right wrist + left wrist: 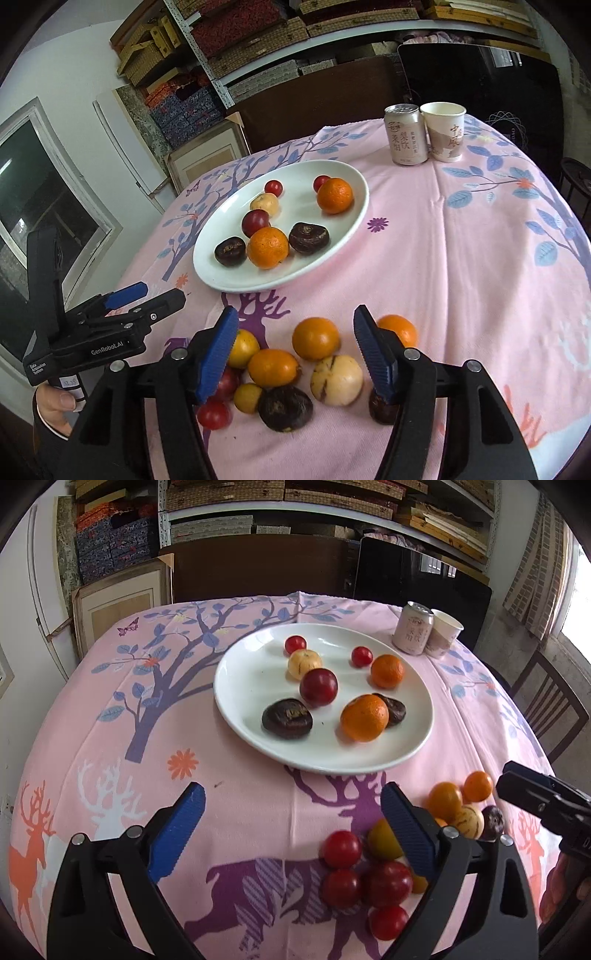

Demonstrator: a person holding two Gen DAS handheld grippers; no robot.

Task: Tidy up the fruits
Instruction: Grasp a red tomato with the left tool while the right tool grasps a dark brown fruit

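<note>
A white plate [243,664] [351,177] sits mid-table and holds two oranges, red plums, a pale melon-like fruit and two dark chestnut-like fruits. A loose pile of fruit [369,871] [288,365] lies on the cloth in front of it: red tomatoes, small oranges, yellow fruits, a pale striped fruit [336,380] and dark ones. My left gripper [291,819] is open and empty, just left of the pile. My right gripper [295,347] is open and empty, hovering over the pile, with an orange [316,338] between its fingers' line.
A pink drink can [413,633] [405,134] and a paper cup [443,633] [444,131] stand at the far right of the pink patterned tablecloth. Chairs and shelves with boxes stand behind the table. The left gripper also shows in the right wrist view [147,299].
</note>
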